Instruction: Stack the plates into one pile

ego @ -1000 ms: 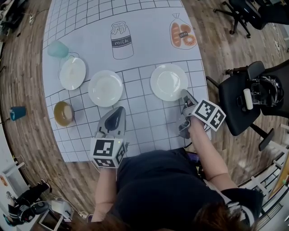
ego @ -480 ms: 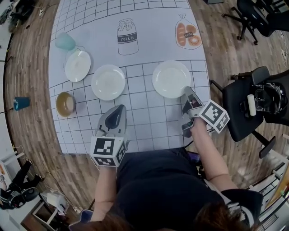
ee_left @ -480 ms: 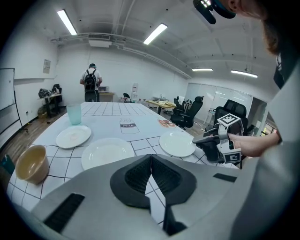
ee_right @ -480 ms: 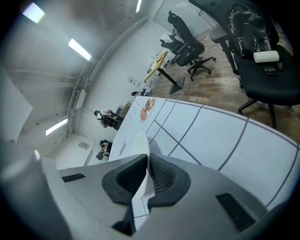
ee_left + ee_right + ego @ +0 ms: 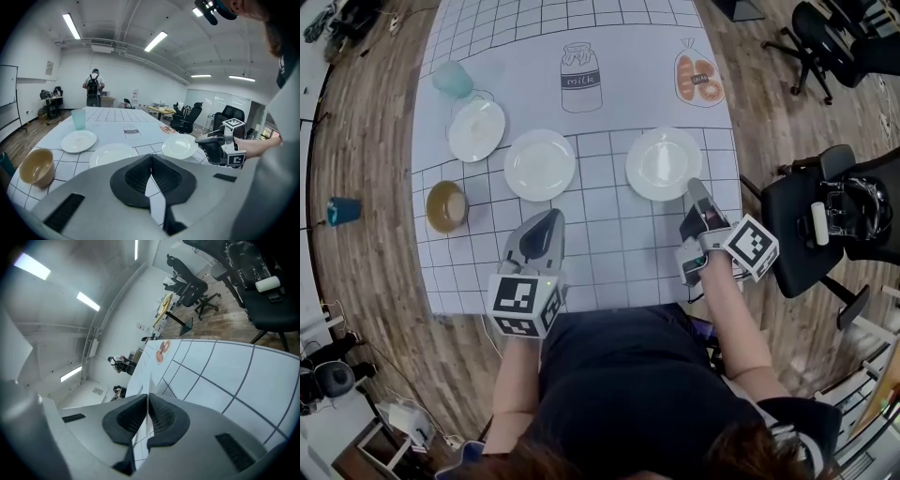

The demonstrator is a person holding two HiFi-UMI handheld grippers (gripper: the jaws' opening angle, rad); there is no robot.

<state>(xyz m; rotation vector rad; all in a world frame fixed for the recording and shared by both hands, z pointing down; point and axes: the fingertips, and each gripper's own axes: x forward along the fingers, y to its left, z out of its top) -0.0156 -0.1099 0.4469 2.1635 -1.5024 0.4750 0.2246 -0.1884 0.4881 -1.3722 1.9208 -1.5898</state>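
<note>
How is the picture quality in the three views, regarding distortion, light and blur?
Head view: strong fisheye, the grid lines on the table bend; the light is even and the shadows are soft. Left gripper view: dark rounded corners, the ceiling lamps are blown out white, the middle plate looks sharp. Right gripper view: tilted, hazy and washed out at the left; the black chair is clear.

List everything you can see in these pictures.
mat: one, white grid, milk and bread drawings, tabletop
plates: three, white, apart on the mat
teal cup: one, teal, beyond the left plate
bowl: one, tan, mat's left edge
blue cup: one, blue, floor at left
office chairs: at least two, black, floor at right
left gripper: one, grey, shut, empty, over the near mat
right gripper: one, grey, jaws just closing, nothing between, by the right plate's rim
</note>
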